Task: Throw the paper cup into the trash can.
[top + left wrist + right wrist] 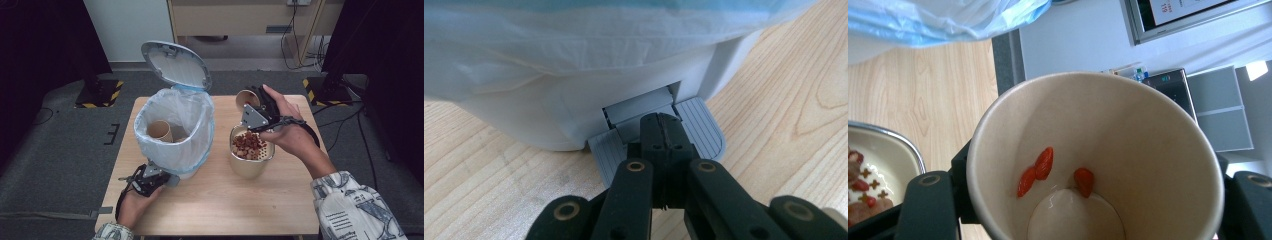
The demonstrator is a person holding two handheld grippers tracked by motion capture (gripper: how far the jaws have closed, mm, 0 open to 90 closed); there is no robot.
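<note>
Right of centre in the high view, the right gripper [253, 103] pinches a tipped paper cup [246, 98] above the bowl [248, 167], while lower left the left gripper [167, 178], jaws pressed together, bears on the bin's pedal [704, 131].

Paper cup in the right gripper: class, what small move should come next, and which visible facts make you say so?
Probably carry the paper cup left over the open bin. The right gripper is shut on it beside the bowl, which already holds the pieces; three red bits cling inside. The left gripper, jaws shut, presses the pedal, the lid stands up, and another cup lies inside.
</note>
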